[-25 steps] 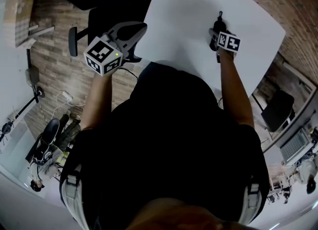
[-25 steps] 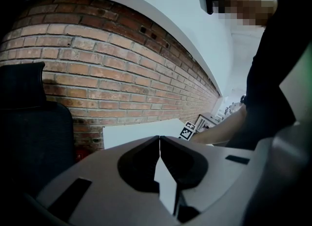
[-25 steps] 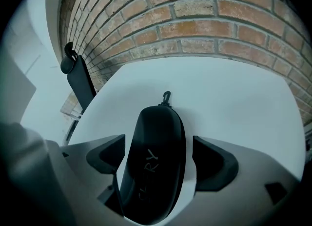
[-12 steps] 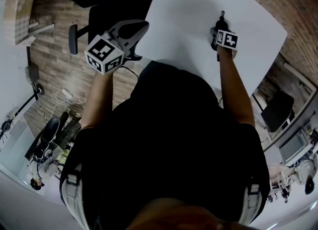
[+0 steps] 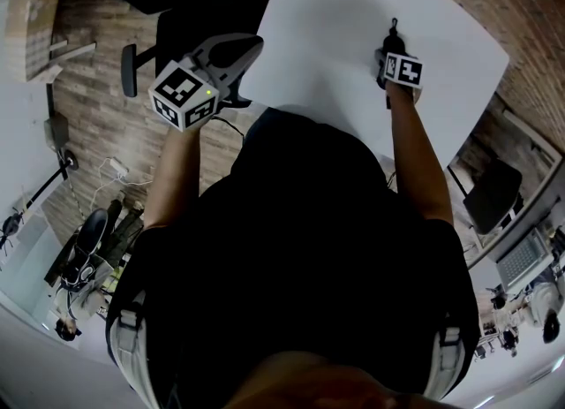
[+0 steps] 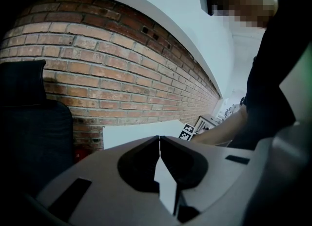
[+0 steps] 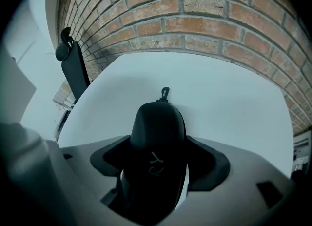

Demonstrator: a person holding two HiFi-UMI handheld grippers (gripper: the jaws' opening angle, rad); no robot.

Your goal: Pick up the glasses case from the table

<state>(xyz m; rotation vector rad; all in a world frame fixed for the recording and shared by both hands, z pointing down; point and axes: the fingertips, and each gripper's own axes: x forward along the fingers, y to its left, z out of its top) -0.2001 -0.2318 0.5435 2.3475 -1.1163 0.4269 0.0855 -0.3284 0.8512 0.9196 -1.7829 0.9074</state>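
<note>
The black glasses case (image 7: 158,127) lies on the white table (image 7: 234,98), its small clip loop pointing away from me. My right gripper (image 7: 158,147) points steeply down over it with a jaw on each side; the jaws are closing, and a thin light gap still shows along the case's right side. From the head view the case (image 5: 391,41) peeks out just beyond the right gripper (image 5: 388,54) and its marker cube. My left gripper (image 5: 254,43) hovers at the table's left edge (image 5: 265,63), its jaw tips touching with nothing between them (image 6: 159,139).
A black office chair (image 5: 146,54) stands on the wood floor left of the table and fills the left of the left gripper view (image 6: 29,137). A brick wall (image 6: 122,73) runs behind the table. Another chair (image 7: 73,66) stands beyond the table's far left corner.
The right gripper has tipped a little more steeply over the case, its marker cube shifting slightly. The left gripper has kept still.
</note>
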